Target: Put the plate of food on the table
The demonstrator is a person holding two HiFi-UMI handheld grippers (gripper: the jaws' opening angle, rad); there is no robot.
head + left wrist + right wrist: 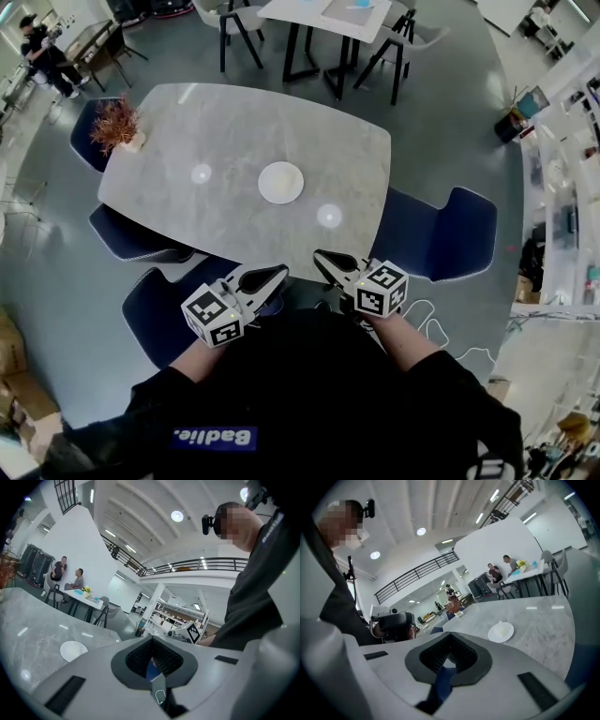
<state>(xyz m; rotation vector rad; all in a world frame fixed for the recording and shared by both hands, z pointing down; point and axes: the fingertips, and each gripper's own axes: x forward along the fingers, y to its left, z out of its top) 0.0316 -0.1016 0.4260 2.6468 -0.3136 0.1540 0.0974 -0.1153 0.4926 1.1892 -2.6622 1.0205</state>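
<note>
Approach to the tabletop. The table (225, 122) shows bare grey surface on every side of the plate (280, 182), which lies near its middle. A potted plant (117, 125) stands at the far left corner, well apart from the plate. Blue chairs flank the near edge: right chair (441, 234) and two left chairs (131, 236). The gap between them lies before the left gripper (283, 271) and right gripper (317, 254).

- Black top (281, 412) of the person, head view: white lettering on a blue patch (214, 437), reads roughly "Badlie."; last characters are uncertain.
- Left tool (278, 272) and right tool (321, 256): the cubes carry black-and-white square code markers only, with no letters or digits.
- Left and right gripper views: no legible print anywhere.
</note>
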